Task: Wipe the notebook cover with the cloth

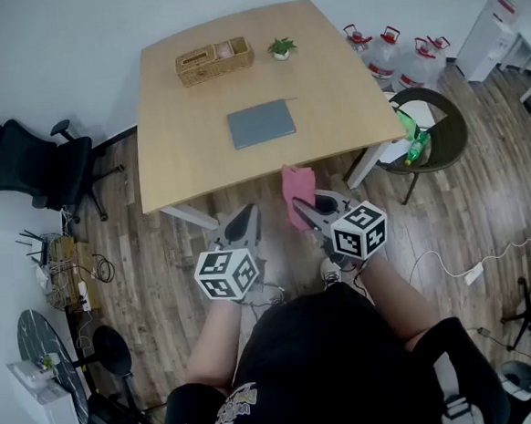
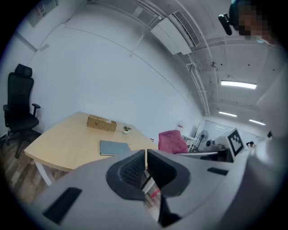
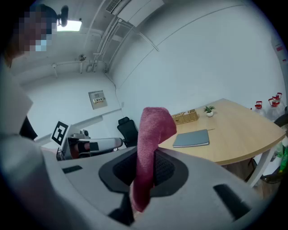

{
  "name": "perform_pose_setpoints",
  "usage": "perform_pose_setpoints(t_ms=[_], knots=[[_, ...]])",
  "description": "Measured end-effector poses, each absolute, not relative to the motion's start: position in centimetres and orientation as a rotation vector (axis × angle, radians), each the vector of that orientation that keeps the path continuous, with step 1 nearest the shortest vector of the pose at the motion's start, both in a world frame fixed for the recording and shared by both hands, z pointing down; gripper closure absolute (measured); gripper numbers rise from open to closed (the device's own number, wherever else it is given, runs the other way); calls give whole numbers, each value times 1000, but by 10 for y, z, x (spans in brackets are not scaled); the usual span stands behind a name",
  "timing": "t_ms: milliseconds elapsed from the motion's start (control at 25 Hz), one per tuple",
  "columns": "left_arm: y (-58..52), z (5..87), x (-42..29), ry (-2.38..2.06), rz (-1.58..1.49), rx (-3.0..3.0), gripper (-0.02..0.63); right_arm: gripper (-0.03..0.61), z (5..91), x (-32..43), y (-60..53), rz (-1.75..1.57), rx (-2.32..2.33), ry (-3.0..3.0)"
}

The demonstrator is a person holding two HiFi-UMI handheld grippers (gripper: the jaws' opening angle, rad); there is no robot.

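Note:
A grey notebook (image 1: pixel 261 123) lies closed on the middle of the light wooden table (image 1: pixel 180 167); it also shows as the notebook (image 2: pixel 114 147) and the notebook (image 3: pixel 192 139) in the gripper views. My right gripper (image 1: pixel 305 205) hangs in front of the table's near edge, shut on a pink cloth (image 1: pixel 297 194) that stands up between its jaws, the same cloth (image 3: pixel 149 148). My left gripper (image 1: pixel 243 223) is beside it to the left, shut and empty (image 2: pixel 146 167). Both are short of the table.
A wicker basket (image 1: pixel 214 60) and a small potted plant (image 1: pixel 281 47) stand at the table's far edge. A black office chair (image 1: pixel 33 165) is at the left, a round chair (image 1: pixel 437 129) with a green bottle at the right, water jugs (image 1: pixel 390 55) behind.

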State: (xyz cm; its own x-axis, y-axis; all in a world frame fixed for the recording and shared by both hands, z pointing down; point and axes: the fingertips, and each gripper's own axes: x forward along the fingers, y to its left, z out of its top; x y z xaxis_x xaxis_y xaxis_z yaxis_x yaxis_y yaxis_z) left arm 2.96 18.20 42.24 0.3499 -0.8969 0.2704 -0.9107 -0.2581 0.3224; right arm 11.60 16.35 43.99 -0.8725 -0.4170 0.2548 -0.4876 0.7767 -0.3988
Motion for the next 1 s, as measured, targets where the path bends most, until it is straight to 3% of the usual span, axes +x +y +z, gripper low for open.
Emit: perform_pose_setpoints(t_ms=[1000], knots=[[177, 447, -21, -1422, 81, 2261, 597, 515, 445, 84, 165, 760, 988, -2774]])
